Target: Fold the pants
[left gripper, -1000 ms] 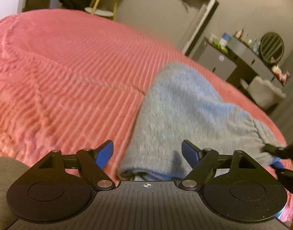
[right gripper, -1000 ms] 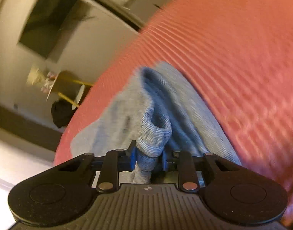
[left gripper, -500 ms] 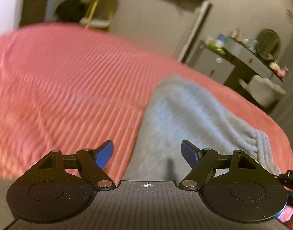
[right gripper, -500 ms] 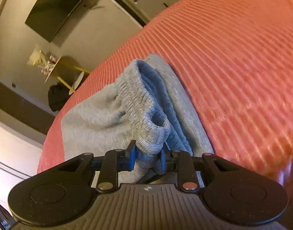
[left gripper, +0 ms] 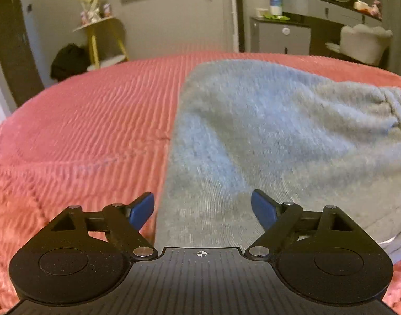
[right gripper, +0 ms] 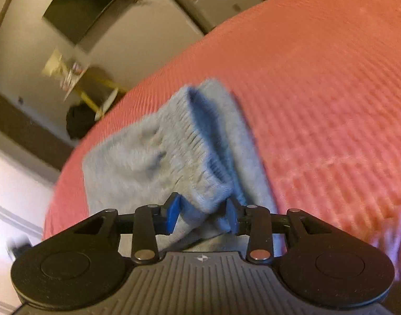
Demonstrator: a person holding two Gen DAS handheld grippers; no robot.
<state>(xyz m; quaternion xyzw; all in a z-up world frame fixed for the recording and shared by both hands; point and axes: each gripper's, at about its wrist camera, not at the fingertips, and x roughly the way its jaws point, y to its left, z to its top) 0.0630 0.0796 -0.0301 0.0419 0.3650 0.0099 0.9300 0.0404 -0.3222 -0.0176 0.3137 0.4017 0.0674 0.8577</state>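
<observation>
Over the pink ribbed bedspread (left gripper: 90, 120), the left gripper (left gripper: 202, 207) hovers with fingers spread wide above the grey pants (left gripper: 266, 136), which stretch toward two o'clock, while the right gripper (right gripper: 202, 216) pinches their ribbed waistband (right gripper: 200, 157) at twelve o'clock.

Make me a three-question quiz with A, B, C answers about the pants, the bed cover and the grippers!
1. Where do the pants lie?
A. on the bed cover
B. on a chair
C. on the floor

2. What colour is the bed cover?
A. green
B. white
C. pinkish red

3. What is the left gripper doing?
A. pinching a sock
B. open, holding nothing
C. shut on a pillow

Answers:
1 A, grey fabric rests on the ribbed cover.
2 C, both views show pinkish red.
3 B, its fingers stand wide apart above the pants, while the right gripper has the waistband between its fingers.
</observation>
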